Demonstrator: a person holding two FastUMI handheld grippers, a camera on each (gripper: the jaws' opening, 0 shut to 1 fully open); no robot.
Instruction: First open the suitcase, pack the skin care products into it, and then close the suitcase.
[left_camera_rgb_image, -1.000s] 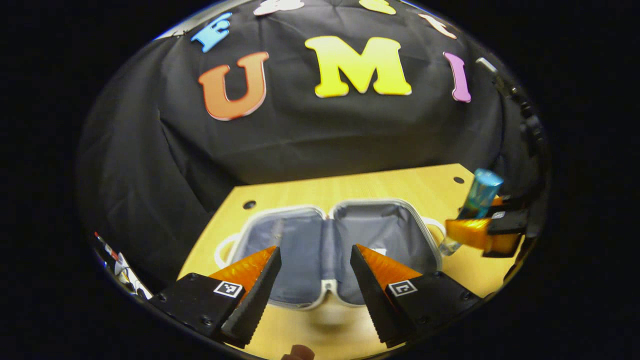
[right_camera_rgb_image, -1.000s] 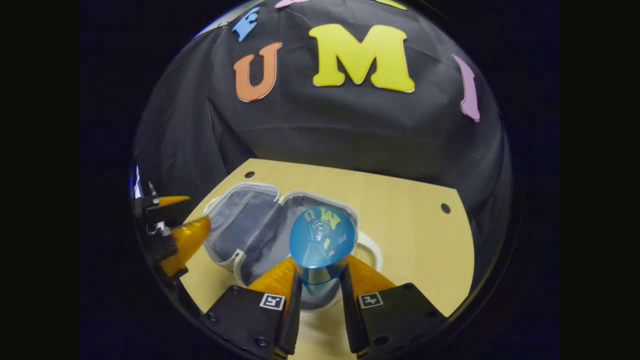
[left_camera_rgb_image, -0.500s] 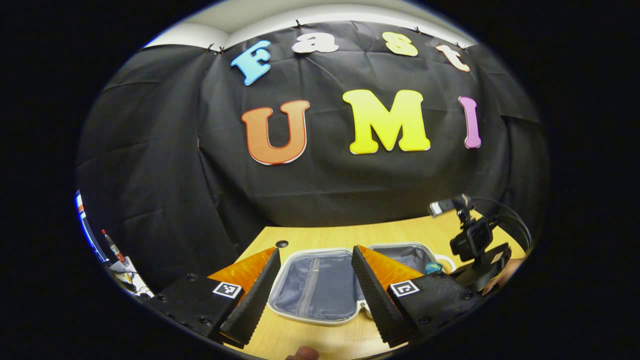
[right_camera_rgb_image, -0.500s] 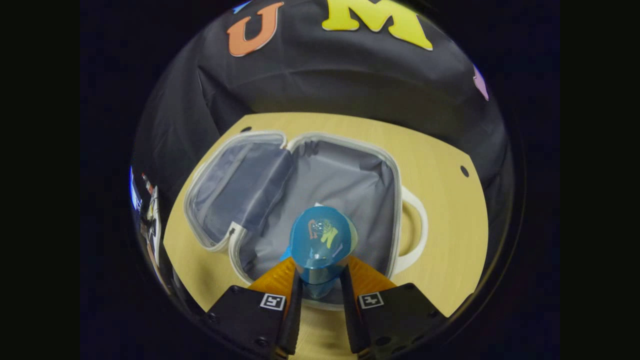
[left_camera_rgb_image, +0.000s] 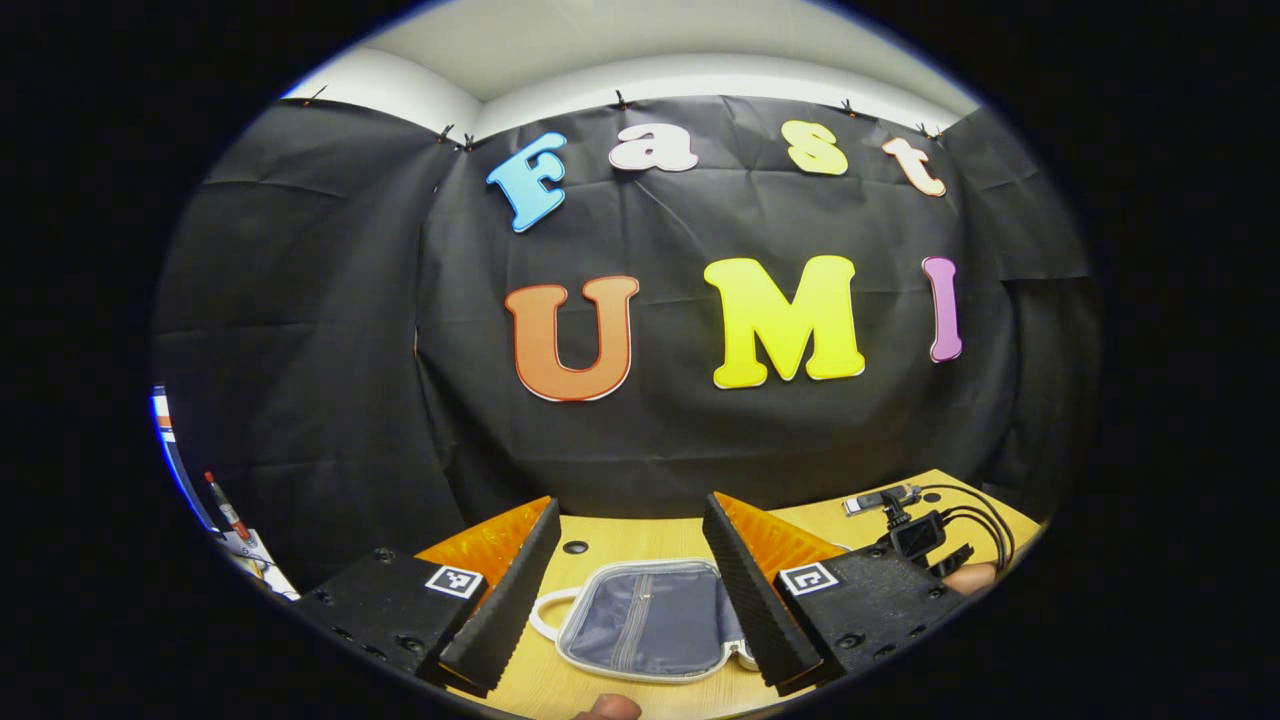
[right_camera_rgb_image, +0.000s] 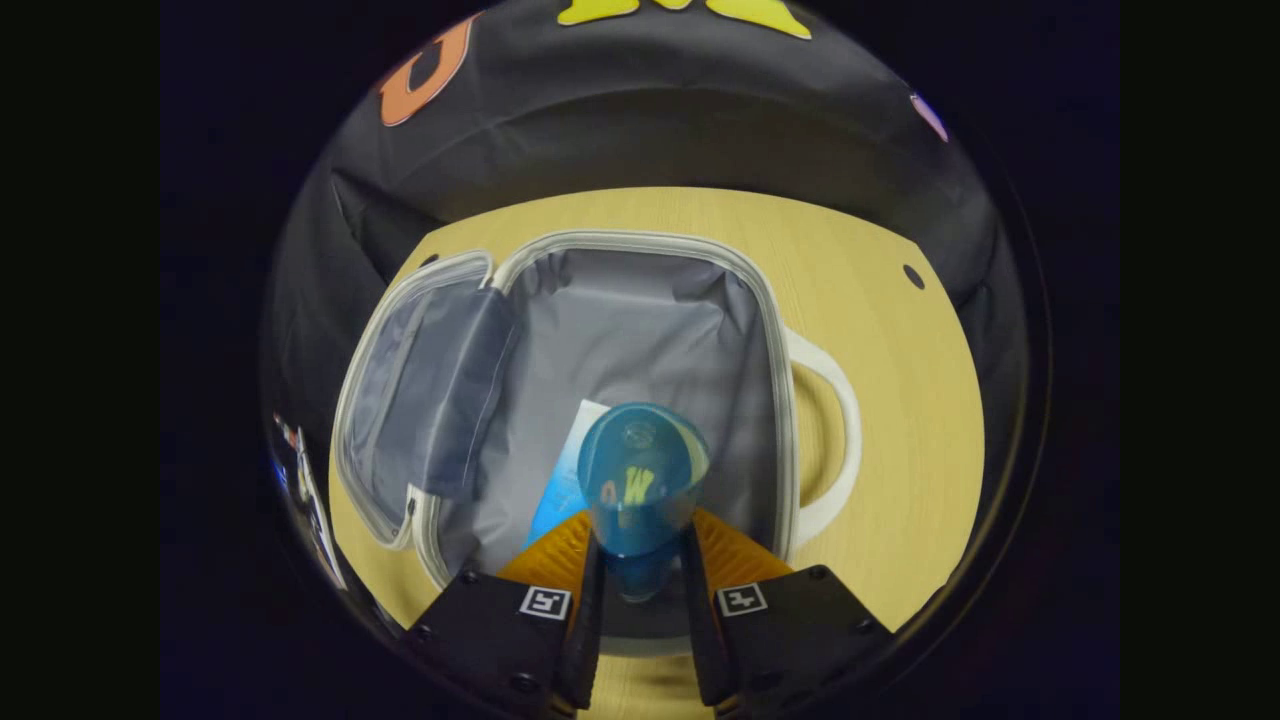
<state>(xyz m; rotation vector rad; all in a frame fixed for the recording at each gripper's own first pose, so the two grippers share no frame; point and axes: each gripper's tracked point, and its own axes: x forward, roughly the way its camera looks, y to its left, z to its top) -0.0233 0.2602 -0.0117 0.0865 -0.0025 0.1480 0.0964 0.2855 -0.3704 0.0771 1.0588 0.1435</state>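
Over open suitcase (right_camera_rgb_image: 640, 330), at six o'clock: right fingers (right_camera_rgb_image: 640, 585) clenched on blue bottle (right_camera_rgb_image: 640, 480); left fingers (left_camera_rgb_image: 630, 590) released. Might roll out if dropped early.

glossy bottle (right_camera_rgb_image: 640, 480), cloth-lined suitcase (right_camera_rgb_image: 640, 330), wood-grain table (right_camera_rgb_image: 900, 400)

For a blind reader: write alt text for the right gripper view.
The right gripper holds a blue bottle over the open suitcase, which lies flat on a wooden table. A pale blue packet lies inside beneath it.
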